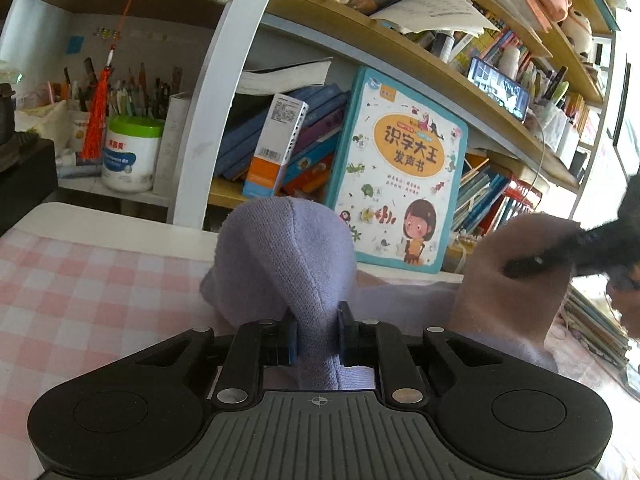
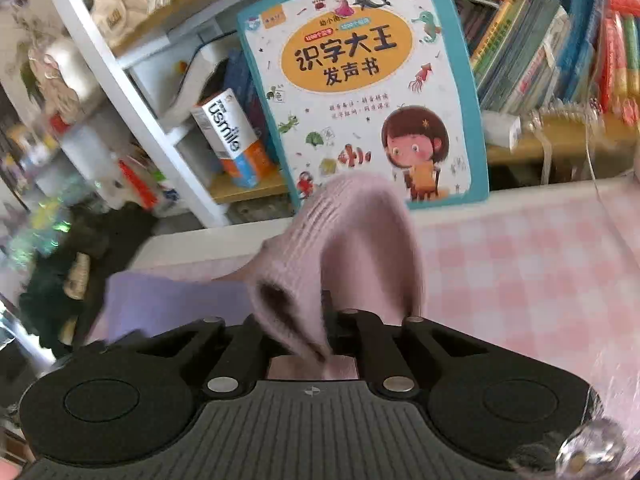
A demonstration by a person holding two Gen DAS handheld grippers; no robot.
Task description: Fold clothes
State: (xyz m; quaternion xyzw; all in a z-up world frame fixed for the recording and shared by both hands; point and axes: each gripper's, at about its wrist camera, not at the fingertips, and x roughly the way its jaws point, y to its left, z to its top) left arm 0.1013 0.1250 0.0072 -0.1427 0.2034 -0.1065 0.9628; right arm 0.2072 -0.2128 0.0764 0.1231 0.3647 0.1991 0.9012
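Note:
A lavender knit garment (image 1: 280,248) lies on the table with its pink-and-white checked cloth (image 1: 80,280). My left gripper (image 1: 318,332) is shut on a bunched fold of it, which stands up as a hump in front of the fingers. At the right of the left wrist view a pinker corner of the knit (image 1: 516,292) is lifted, with the blurred black fingers (image 1: 540,264) of the other gripper on it. In the right wrist view my right gripper (image 2: 328,336) is shut on that raised pinkish fold (image 2: 360,232). A flat lavender part (image 2: 168,300) lies to its left.
A large children's book (image 1: 400,168) (image 2: 360,80) leans against crowded bookshelves just behind the table's far edge. A white tub (image 1: 130,156), pens and a tall box (image 1: 276,144) stand on the low shelf. A black box (image 1: 24,184) sits at the far left.

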